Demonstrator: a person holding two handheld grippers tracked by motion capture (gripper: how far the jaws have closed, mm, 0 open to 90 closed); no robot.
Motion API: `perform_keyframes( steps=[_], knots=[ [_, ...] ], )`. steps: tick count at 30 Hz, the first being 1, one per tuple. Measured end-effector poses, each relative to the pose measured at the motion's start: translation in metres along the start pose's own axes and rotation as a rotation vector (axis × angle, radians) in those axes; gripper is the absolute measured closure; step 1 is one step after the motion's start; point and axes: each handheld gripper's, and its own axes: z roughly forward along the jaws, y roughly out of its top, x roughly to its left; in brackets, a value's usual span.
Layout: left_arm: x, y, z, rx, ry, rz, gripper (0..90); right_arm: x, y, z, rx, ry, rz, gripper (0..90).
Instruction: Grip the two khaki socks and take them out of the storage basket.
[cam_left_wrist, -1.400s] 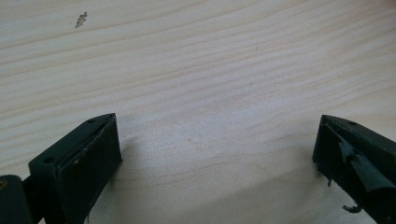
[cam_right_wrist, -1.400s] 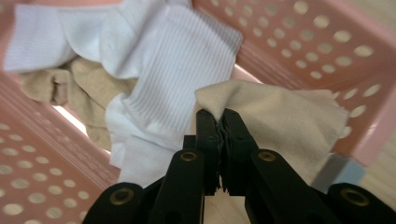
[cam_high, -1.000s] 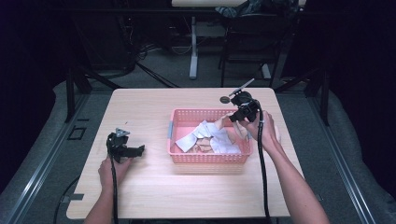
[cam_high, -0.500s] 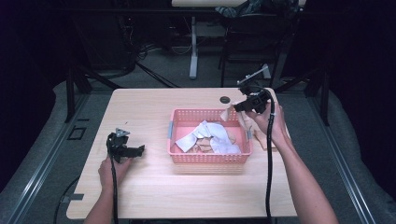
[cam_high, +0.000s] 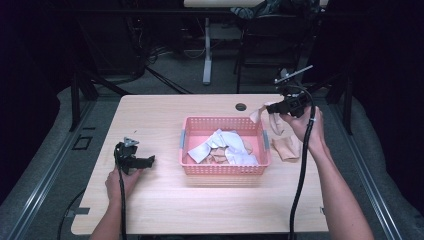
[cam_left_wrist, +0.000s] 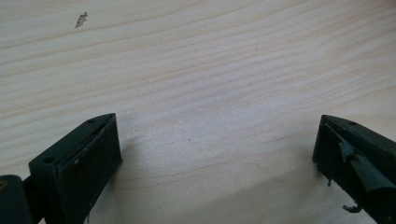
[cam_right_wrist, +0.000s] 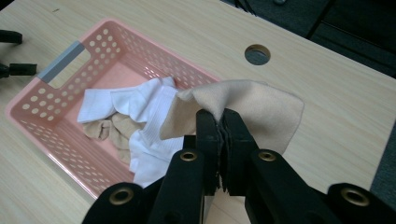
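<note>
- One soft beige sock hangs pinched in the right gripper — above the table, right of the perforated pink basket.
- Left gripper rests on wood — jaws spread.

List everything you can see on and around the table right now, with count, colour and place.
Basket: one, pink plastic with grey handles, middle of the table.
Socks in the basket: a loose pile, white and beige; exact count cannot be told.
Held sock: one, beige, pinched in the right gripper's jaws above the table's far right part.
Sock on the table: one, beige, lying flat to the right of the basket.
Table: one, light wood, with a round cable hole near the far edge.
Left gripper: black, jaws wide apart with nothing between them, resting low on the table's left side.
Right gripper: black, raised at the far right, jaws clamped on the held sock.
</note>
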Motion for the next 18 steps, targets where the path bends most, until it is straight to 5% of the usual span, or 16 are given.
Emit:
perform_keyframes(
  steps=[18],
  knots=[
    [0.000,0.000,0.000,0.001,0.000,-0.001,0.6,-0.043,-0.036,-0.015,-0.019,-0.061,0.088,87.0]
  ],
)
